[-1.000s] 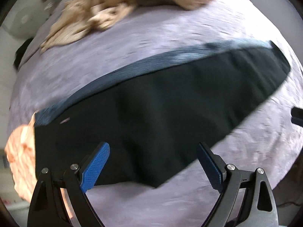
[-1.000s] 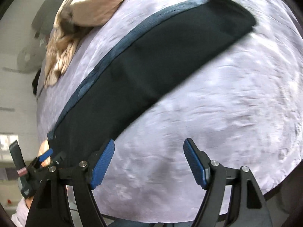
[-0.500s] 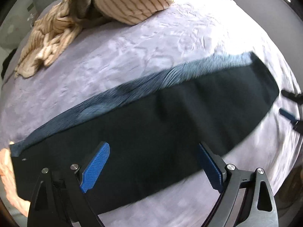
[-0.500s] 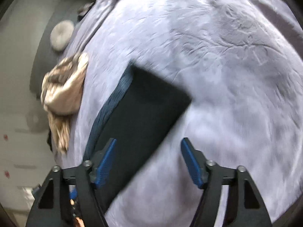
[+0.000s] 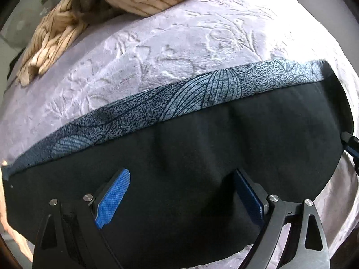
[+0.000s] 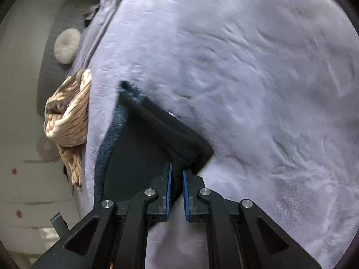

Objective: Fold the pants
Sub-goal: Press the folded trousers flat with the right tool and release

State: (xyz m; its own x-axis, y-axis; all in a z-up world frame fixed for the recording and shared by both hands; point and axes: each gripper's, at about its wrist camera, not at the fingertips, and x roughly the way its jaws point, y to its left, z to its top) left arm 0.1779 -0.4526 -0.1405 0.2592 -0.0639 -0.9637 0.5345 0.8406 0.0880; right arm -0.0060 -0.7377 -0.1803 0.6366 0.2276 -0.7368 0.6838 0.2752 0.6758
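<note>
Black pants (image 5: pixel 202 157) with a blue patterned strip (image 5: pixel 202 94) along their far edge lie stretched across a lilac blanket (image 5: pixel 179 44). My left gripper (image 5: pixel 181 176) hovers open just over the black cloth near its middle, both blue pads (image 5: pixel 112 199) apart with nothing pinched. At the pants' right end my right gripper (image 6: pixel 177 171) is shut on the pants (image 6: pixel 139 148), a bunched fold of the thick black end edge squeezed between its pads (image 6: pixel 169 179). That right gripper (image 5: pixel 350 144) also peeks in at the right edge of the left wrist view.
A crumpled beige striped garment (image 5: pixel 89 6) lies at the far left of the blanket, also visible as the striped garment (image 6: pixel 69 116) in the right wrist view. A round pale cushion (image 6: pixel 67 46) rests against a grey headboard (image 6: pixel 51 71). Lilac blanket (image 6: pixel 258 78) spreads wide to the right.
The right gripper swung to the pants' end and closed on its edge, lifting a fold. The left gripper moved along the pants and sank closer, staying open.
</note>
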